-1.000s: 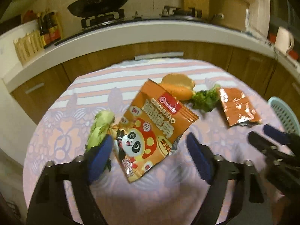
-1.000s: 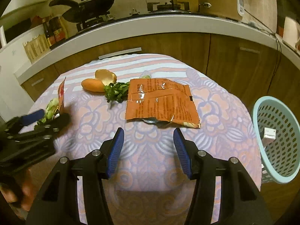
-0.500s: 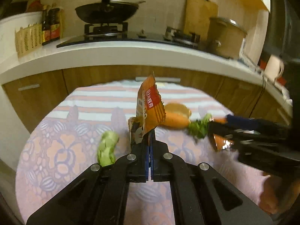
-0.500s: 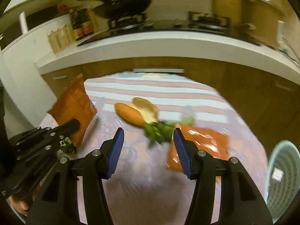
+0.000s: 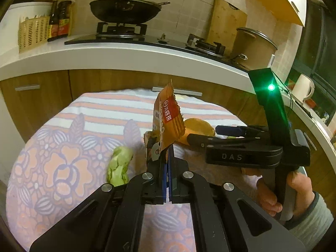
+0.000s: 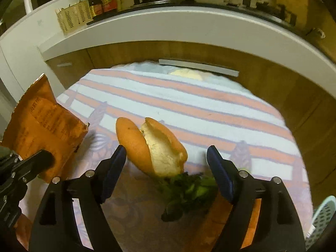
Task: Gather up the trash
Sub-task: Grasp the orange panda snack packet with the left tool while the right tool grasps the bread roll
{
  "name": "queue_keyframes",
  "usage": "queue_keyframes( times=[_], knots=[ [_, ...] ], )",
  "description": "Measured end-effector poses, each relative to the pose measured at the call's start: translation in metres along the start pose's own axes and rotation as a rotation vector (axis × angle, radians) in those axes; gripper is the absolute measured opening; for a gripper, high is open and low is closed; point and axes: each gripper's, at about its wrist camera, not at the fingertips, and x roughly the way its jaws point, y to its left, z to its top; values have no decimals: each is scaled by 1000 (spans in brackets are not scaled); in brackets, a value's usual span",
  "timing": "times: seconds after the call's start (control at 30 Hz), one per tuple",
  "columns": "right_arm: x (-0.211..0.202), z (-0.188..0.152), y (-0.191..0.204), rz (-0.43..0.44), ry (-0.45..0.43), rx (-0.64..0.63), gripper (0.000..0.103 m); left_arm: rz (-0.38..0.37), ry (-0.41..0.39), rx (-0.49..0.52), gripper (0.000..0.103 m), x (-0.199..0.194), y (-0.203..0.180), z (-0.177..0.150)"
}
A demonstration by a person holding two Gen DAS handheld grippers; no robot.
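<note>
Nearest me, my left tongs (image 5: 167, 163) are clenched on the crinkly orange snack wrapper (image 5: 168, 117), holding it upright above the worktop (image 5: 100, 113). My right tongs (image 6: 166, 168) are spread wide, released, just over a torn bread roll (image 6: 151, 145) with limp greens (image 6: 189, 189) at its near end. The worktop wears a soft cloth, floral near, striped far. A pale green scrap (image 5: 119, 166) lies left. A perforated blue basket (image 6: 323, 218) sits near right. Beyond are wooden cabinets (image 5: 42, 96), a white counter (image 5: 105, 52) and a black wok (image 5: 125, 10).
</note>
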Motion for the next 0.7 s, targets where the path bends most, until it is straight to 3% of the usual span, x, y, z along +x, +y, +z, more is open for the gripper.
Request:
queue_keyframes(
  times=[0.13,0.17,0.2,0.23,0.3,0.57,0.7],
  knots=[
    [9,-2,12,23,38,-46,72,1,5,-20,0,1,4,0],
    [9,-2,17,0,27,-65,66,2,5,-23,0,0,4,0],
    [9,-2,21,-6,25,-74,52,3,2,-26,0,0,5,0],
    [7,-2,21,6,18,-69,47,6,1,-26,0,-1,5,0],
    [0,-1,20,30,-11,-51,27,9,-3,-23,0,-1,5,0],
    [-63,4,19,80,-136,14,22,-5,-41,-9,0,-15,-2,1],
    [-110,-6,16,72,-199,27,22,-67,-35,-38,0,-26,-10,4]
  ],
)
